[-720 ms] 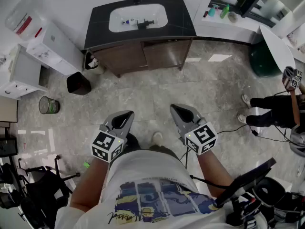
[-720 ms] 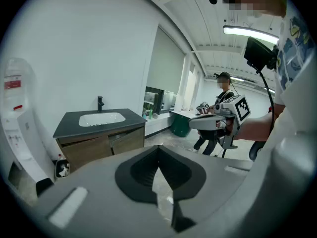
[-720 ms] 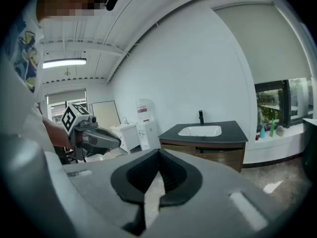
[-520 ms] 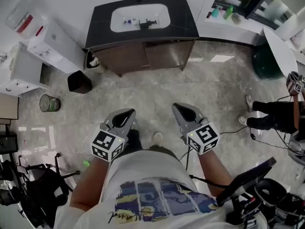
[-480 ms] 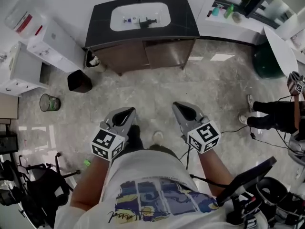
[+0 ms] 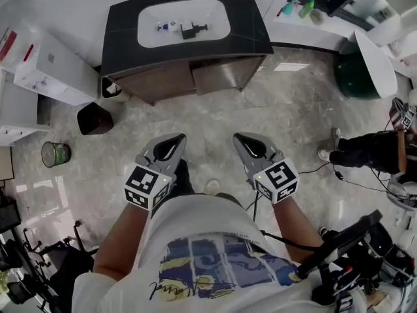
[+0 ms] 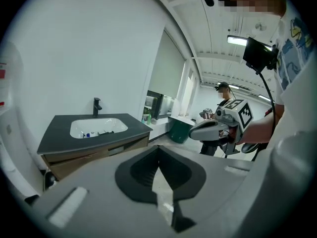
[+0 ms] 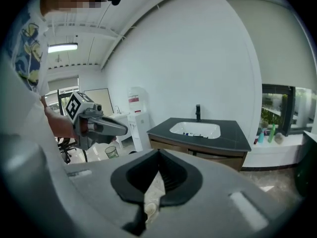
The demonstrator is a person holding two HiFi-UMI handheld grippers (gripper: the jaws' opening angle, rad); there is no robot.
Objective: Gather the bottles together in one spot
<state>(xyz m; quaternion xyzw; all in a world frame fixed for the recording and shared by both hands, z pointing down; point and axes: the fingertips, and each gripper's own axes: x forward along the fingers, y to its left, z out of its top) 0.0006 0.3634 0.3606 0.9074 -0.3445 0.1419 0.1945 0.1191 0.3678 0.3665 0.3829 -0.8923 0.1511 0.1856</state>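
Several small bottles (image 6: 177, 27) lie in the white basin of a dark vanity (image 6: 254, 38) at the far side of the floor. They also show in the left gripper view (image 7: 92, 133) and the right gripper view (image 8: 192, 133). Two more bottles (image 6: 296, 7), teal and green, stand on a sill at the back right, seen too in the right gripper view (image 8: 267, 133). My left gripper (image 6: 168, 147) and right gripper (image 6: 249, 145) are held side by side in front of the body. Both are shut and empty, well short of the vanity.
A black bin (image 6: 94, 118) and a green mesh basket (image 6: 55, 153) stand on the floor at the left, by white cabinets (image 6: 49, 67). Another person's legs (image 6: 365, 150) and floor cables are at the right, near a dark green tub (image 6: 355, 77).
The view has shifted so the vanity sits a little lower and further left in the frame. Both grippers keep their place before the body and stay shut.
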